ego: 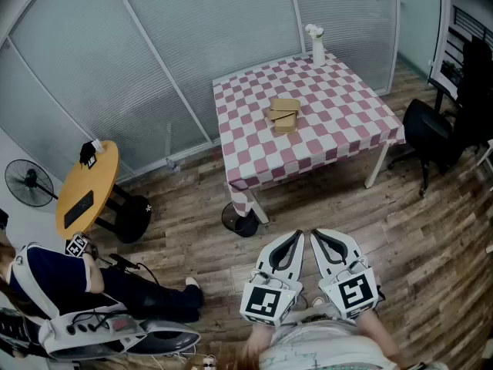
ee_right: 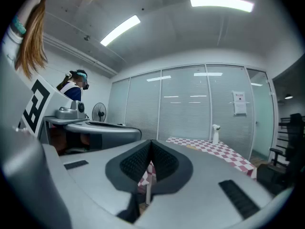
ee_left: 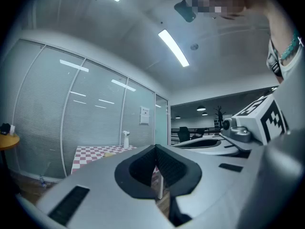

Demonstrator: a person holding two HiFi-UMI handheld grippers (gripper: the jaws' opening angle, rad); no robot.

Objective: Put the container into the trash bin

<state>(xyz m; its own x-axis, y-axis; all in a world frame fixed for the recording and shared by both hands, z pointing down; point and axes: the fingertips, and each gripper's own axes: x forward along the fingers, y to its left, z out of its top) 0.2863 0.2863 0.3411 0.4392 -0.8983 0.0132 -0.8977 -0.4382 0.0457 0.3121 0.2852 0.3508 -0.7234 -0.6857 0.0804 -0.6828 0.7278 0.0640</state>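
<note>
Nearest: left tongs (ego: 296,236) and right tongs (ego: 316,236), side by side and level, each pair pressed together with nothing between. Ahead, well apart from both: the worktop (ego: 347,129) under a red-and-white checked cloth. At its middle, straight ahead of the tongs: the brown container (ego: 283,114), seemingly stacked flat boxes. Beyond, at the far edge: a white spray bottle (ego: 316,46).

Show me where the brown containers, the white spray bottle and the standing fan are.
brown containers (ego: 284,115): head view, middle of the stack.
white spray bottle (ego: 318,52): head view, its body.
standing fan (ego: 31,183): head view, centre of the round grille.
</note>
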